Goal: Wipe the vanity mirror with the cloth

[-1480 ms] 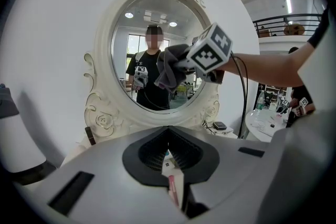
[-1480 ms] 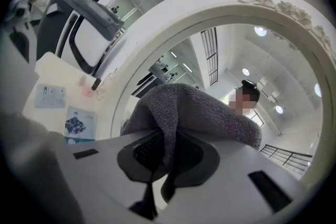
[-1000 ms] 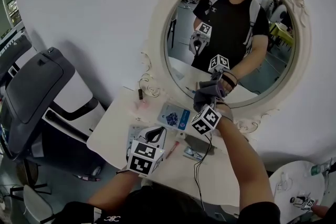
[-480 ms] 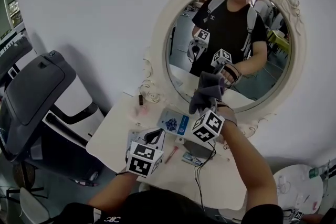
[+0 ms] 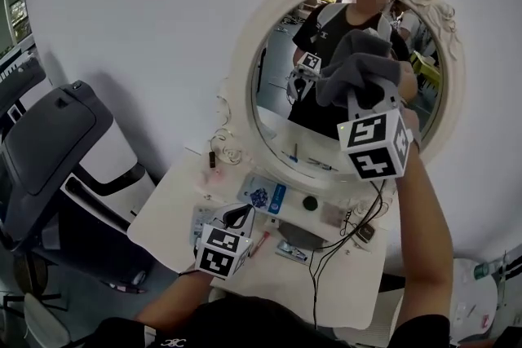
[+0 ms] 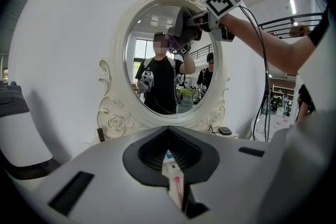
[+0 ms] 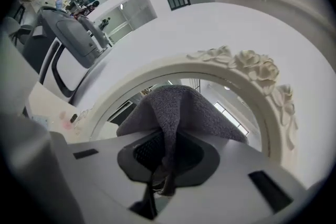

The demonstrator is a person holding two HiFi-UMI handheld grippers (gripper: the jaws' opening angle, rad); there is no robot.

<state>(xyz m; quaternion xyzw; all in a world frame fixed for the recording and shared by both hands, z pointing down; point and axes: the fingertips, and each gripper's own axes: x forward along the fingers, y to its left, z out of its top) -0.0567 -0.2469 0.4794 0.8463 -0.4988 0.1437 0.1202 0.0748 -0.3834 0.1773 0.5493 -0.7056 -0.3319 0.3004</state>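
right gripper view: right gripper [image 7: 167, 168] fingers pinch cloth [image 7: 181, 107] at vanity mirror [image 5: 273, 122]; left gripper [image 6: 174, 178] fingers together, empty.

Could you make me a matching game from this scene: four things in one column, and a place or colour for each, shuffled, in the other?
Things:
1. cloth
2. mirror frame
3. left tool
4. chair

Descriptions:
A. cream, carved with roses
B. low over the table
C. clamped in the right tool, raised high
D. dark grey and white, left of the table

Pairs: 1-C, 2-A, 3-B, 4-D.
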